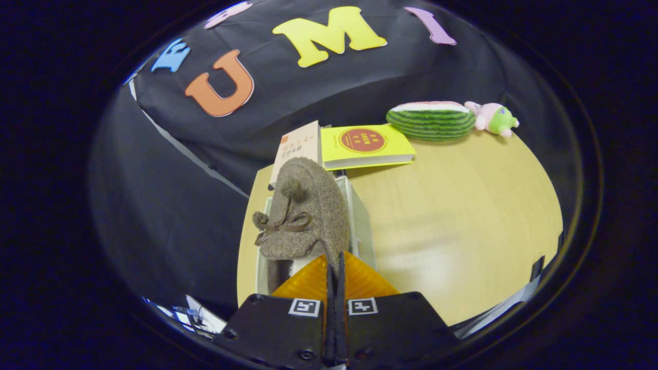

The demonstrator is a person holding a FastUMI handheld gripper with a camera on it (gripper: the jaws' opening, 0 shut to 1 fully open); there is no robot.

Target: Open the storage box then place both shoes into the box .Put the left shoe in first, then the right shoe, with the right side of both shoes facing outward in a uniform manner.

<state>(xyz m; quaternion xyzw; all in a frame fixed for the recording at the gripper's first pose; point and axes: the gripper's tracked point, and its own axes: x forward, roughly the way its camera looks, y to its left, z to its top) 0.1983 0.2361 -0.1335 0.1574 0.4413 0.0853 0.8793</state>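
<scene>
A brown felt shoe (303, 210) with a ribbon bow and two pom-poms hangs just ahead of my fingers, toe pointing away and tilted up. My gripper (335, 259) is shut, its fingers pinching the thin rim of the shoe's opening. Under and around the shoe stands the white storage box (361, 226), open at the top, near the table's left edge. The shoe's heel end sits low between the box walls. The inside of the box is hidden by the shoe, so I cannot tell whether another shoe lies in it.
On the wooden table (462, 216), a yellow book (367, 146) and a cream book (298, 146) lie just beyond the box. A watermelon plush (431, 121) and a small pink and green toy (493, 118) rest at the far edge.
</scene>
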